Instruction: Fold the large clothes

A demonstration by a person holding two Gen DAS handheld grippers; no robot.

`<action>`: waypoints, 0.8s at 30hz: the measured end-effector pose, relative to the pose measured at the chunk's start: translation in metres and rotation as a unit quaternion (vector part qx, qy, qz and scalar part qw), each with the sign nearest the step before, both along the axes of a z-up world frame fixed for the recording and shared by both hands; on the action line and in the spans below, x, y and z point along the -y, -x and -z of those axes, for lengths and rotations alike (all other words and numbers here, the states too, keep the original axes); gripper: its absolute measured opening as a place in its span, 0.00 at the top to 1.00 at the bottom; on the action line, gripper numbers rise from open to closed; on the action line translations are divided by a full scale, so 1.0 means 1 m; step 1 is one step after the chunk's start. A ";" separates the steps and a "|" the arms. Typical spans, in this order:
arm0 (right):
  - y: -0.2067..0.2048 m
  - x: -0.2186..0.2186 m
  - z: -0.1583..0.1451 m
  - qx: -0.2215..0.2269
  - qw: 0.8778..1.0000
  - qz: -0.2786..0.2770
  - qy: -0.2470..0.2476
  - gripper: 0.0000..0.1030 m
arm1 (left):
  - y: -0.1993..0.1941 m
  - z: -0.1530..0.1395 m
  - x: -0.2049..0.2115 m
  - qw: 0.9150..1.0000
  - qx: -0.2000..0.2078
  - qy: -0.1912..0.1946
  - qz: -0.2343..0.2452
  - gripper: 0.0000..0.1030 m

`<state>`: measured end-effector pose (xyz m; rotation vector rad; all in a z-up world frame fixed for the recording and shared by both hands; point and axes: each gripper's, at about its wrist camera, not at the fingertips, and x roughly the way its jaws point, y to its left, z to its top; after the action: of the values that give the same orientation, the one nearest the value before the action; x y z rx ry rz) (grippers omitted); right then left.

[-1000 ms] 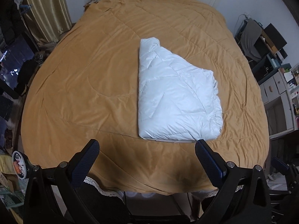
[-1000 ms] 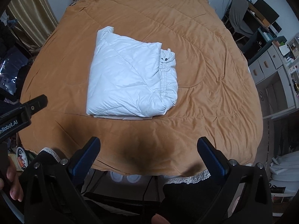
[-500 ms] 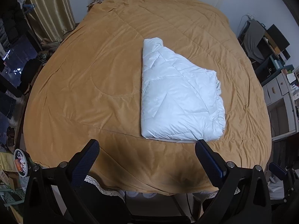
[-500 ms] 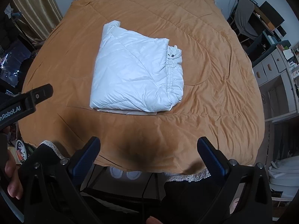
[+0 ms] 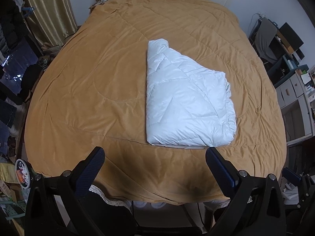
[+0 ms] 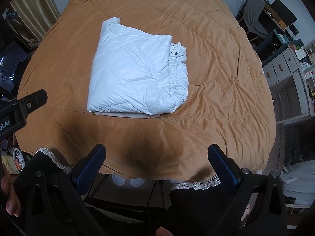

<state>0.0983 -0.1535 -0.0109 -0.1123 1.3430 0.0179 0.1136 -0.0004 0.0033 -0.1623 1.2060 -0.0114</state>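
Observation:
A white quilted garment (image 5: 185, 102) lies folded into a compact bundle on the mustard bedspread (image 5: 88, 82). In the right wrist view the same bundle (image 6: 133, 76) shows its snap-button placket along the right side. My left gripper (image 5: 154, 154) hovers open above the bed's near edge, its right finger just in front of the bundle's near corner, touching nothing. Wide open too, my right gripper (image 6: 156, 151) hangs over the near edge, well short of the bundle, with nothing between its fingers. The left tool's body (image 6: 21, 108) shows at the left of the right wrist view.
The bed's lace-trimmed near edge (image 6: 196, 183) lies just below both grippers. Shelves and drawers (image 5: 291, 90) stand to the right, gold curtains (image 5: 49, 13) and dark clutter to the left. A person's hand (image 6: 9, 196) shows at the lower left. White shoes (image 6: 128, 181) sit under the bed.
Both grippers have drifted slightly, so the folded garment sits a little further right in each view. The garment itself has not moved and both grippers stay open.

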 end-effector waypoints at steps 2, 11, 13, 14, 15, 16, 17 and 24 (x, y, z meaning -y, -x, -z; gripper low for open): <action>0.000 0.000 0.000 0.000 1.000 0.001 0.000 0.00 | 0.000 0.000 0.000 1.000 0.000 0.001 0.000 0.01; 0.001 0.000 0.003 -0.003 1.000 0.001 0.003 0.00 | 0.001 0.002 0.001 1.000 -0.003 0.000 0.003 0.01; 0.002 0.001 0.004 -0.004 1.000 0.001 0.003 0.00 | 0.001 0.002 0.001 1.000 -0.003 0.000 0.003 0.01; 0.003 0.001 0.005 -0.005 1.000 0.001 0.003 0.00 | 0.002 0.002 0.002 1.000 -0.004 0.000 0.004 0.01; 0.003 0.001 0.005 -0.005 1.000 0.000 0.003 0.00 | 0.002 0.003 0.003 1.000 -0.005 0.000 0.005 0.01; 0.003 0.001 0.005 -0.005 1.000 0.000 0.003 0.00 | 0.003 0.003 0.003 1.000 -0.006 0.001 0.005 0.01; 0.003 0.000 0.005 -0.005 1.000 0.001 0.003 0.00 | 0.003 0.004 0.004 1.000 -0.006 0.000 0.006 0.01; 0.004 -0.001 0.005 -0.005 1.000 0.003 0.004 0.00 | 0.003 0.005 0.007 1.000 -0.008 -0.004 0.012 0.01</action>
<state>0.0946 -0.1523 -0.0156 -0.1150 1.3533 0.0084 0.1108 -0.0073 -0.0013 -0.1415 1.2247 -0.0260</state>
